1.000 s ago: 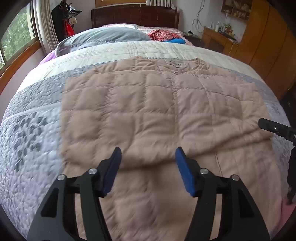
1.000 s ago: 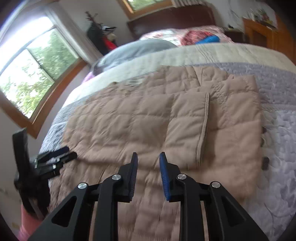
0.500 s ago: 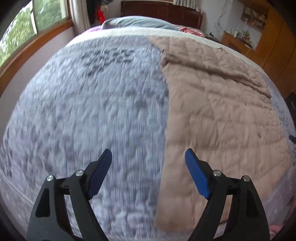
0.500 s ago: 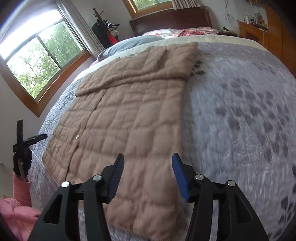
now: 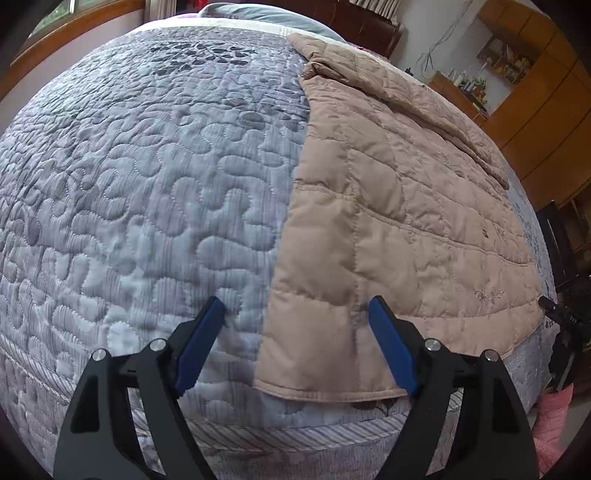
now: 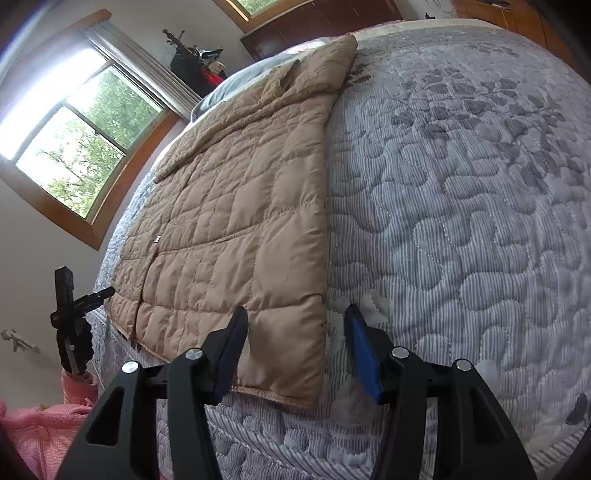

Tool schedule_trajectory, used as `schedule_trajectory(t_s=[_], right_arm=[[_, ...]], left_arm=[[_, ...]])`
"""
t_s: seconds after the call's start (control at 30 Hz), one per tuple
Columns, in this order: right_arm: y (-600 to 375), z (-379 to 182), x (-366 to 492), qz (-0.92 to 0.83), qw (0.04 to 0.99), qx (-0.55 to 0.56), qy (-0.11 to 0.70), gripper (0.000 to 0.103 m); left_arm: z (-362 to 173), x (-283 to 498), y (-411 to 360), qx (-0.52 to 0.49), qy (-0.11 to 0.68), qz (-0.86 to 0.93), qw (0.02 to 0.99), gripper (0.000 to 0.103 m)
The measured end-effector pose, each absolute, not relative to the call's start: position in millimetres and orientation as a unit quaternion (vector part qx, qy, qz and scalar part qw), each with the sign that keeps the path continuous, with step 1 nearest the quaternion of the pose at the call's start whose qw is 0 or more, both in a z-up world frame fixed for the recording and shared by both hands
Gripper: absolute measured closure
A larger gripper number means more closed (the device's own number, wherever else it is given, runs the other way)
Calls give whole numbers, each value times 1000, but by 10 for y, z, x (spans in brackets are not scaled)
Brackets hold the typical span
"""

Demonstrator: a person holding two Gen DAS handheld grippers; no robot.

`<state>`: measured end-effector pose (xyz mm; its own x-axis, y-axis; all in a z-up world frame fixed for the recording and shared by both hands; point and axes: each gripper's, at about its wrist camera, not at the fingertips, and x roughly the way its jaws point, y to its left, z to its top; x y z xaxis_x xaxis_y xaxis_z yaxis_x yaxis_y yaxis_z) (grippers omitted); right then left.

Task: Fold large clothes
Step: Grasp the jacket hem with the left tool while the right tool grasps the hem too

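Observation:
A tan quilted jacket (image 5: 388, 206) lies flat on the bed with its sleeves folded in, hem at the bed's near edge. It also shows in the right wrist view (image 6: 236, 206). My left gripper (image 5: 299, 317) is open and empty, its fingers standing either side of the jacket's near left hem corner. My right gripper (image 6: 295, 325) is open and empty, its fingers standing either side of the near right hem corner. The right gripper shows at the right edge of the left wrist view (image 5: 565, 317), and the left gripper at the left of the right wrist view (image 6: 74, 306).
The bed has a grey-lilac quilted bedspread (image 5: 129, 184), seen too in the right wrist view (image 6: 461, 206). Pillows and a dark headboard (image 5: 369, 26) are at the far end. Wooden wardrobes (image 5: 546, 103) stand at the right, a window (image 6: 74, 136) at the left.
Both grippers have moved apart from over the jacket's middle to its two near hem corners and lowered. The right gripper's jaws have opened wider.

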<state>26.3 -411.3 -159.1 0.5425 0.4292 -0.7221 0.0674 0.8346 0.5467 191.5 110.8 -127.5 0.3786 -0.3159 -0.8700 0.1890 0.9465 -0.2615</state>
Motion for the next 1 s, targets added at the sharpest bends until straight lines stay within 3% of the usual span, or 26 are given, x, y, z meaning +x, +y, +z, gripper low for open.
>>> schedule_trajectory(t_s=[0.17, 0.23, 0.33, 0.4, 0.7, 1.0], right_arm=[[-4037, -1631, 320, 126, 832, 263, 471, 73], [-3999, -1629, 319, 128, 834, 256, 472, 83], [-3978, -1595, 294, 132, 837, 257, 465, 90], [-3957, -1545, 264, 130, 842, 251, 460, 91], [-3875, -1208, -78, 141, 865, 228, 423, 93], [-3813, -1504, -374, 127, 856, 223, 449, 93]], left_arm=[[-1252, 1870, 1001, -56, 539, -168, 823, 53], [-1248, 1840, 982, -54, 539, -171, 823, 68], [-1235, 1808, 1017, -72, 536, -174, 823, 85], [-1189, 1765, 1072, -91, 528, -177, 826, 92], [-919, 1396, 1128, -90, 503, -194, 838, 95], [-1172, 1134, 1175, -57, 525, -174, 831, 95]])
